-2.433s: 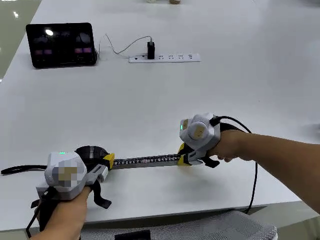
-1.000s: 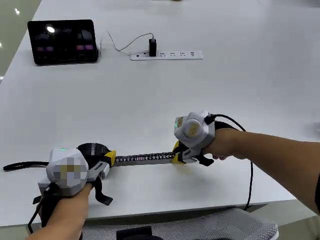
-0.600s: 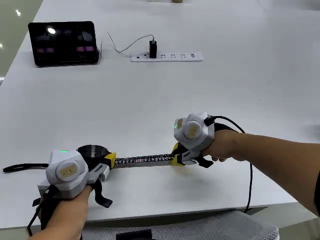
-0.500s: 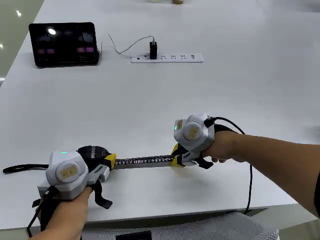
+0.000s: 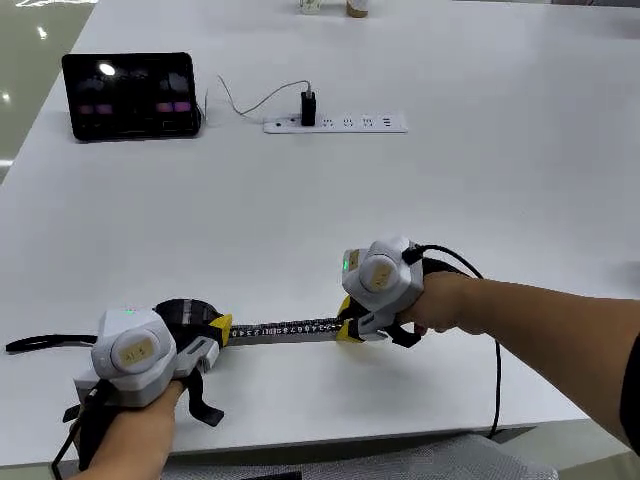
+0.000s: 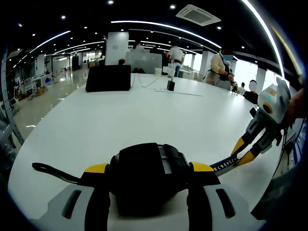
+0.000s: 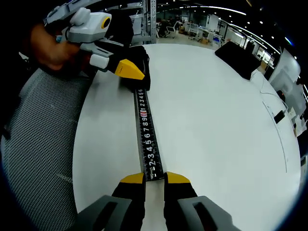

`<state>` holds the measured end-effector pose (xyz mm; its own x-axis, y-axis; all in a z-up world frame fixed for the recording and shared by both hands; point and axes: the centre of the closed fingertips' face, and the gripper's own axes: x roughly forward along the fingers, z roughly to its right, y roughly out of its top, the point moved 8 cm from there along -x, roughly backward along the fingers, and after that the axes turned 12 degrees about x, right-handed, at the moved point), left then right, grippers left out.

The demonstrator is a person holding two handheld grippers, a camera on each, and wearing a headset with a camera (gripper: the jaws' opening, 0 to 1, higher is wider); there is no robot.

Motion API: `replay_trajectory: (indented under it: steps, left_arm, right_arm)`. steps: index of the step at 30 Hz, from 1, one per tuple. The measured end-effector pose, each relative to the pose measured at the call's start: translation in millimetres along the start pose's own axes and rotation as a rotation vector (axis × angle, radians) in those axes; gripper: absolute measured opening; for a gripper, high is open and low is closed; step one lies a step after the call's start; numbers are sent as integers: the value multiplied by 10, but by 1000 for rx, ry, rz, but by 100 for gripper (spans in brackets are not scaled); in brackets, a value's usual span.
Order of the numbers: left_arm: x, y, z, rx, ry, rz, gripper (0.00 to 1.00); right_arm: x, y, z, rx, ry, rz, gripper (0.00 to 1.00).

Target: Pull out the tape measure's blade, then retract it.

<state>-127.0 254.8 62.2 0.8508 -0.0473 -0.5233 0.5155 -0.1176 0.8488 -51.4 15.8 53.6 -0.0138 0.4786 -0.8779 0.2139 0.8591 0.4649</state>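
The black tape measure case (image 5: pixel 183 310) lies near the table's front left, and my left gripper (image 5: pixel 205 326) is shut on it. In the left gripper view the case (image 6: pixel 149 175) sits between the yellow fingertips (image 6: pixel 97 168). The dark numbered blade (image 5: pixel 285 327) runs flat along the table from the case to the right. My right gripper (image 5: pixel 347 330) is shut on the blade's end. In the right gripper view the blade (image 7: pixel 146 130) stretches from my right gripper (image 7: pixel 154 179) to the case (image 7: pixel 138 65), where the left gripper (image 7: pixel 126 68) holds it.
A dark tablet (image 5: pixel 128 95) stands at the back left. A white power strip (image 5: pixel 335 124) with a plugged charger lies behind the middle. The case's black strap (image 5: pixel 40 342) trails left. The table's front edge (image 5: pixel 400 425) is close below the grippers. People stand far off (image 6: pixel 224 72).
My right gripper has moved left toward the case with the blade's end in it, so less blade shows. The left gripper has stayed on the case.
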Motion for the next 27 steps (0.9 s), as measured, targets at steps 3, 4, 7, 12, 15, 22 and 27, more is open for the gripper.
replay_trajectory:
  steps: [3, 4, 7, 12, 15, 22, 27]
  left_arm:
    - [3, -2, -1, 0, 0, 0, 60]
    - [3, -4, -2, 0, -1, -1, 60]
    - [6, -5, -4, -2, -1, -1, 59]
    - [5, -5, -5, -2, -2, -1, 59]
    - [6, -4, -8, -1, -2, -1, 59]
    - [3, -1, -13, -2, -2, -1, 59]
    - [-6, 5, -15, -1, -2, 0, 59]
  right_arm:
    - [2, 9, 0, -3, 1, -1, 11]
    - [2, 15, 0, -1, 0, -1, 11]
    - [6, 34, -12, -7, -5, -5, 11]
    - [23, 66, -21, -2, -4, -6, 11]
    - [26, 75, -25, -2, -5, -7, 11]
    - [30, 89, -34, 1, -6, -9, 11]
    - [36, 99, -40, 5, -6, -7, 11]
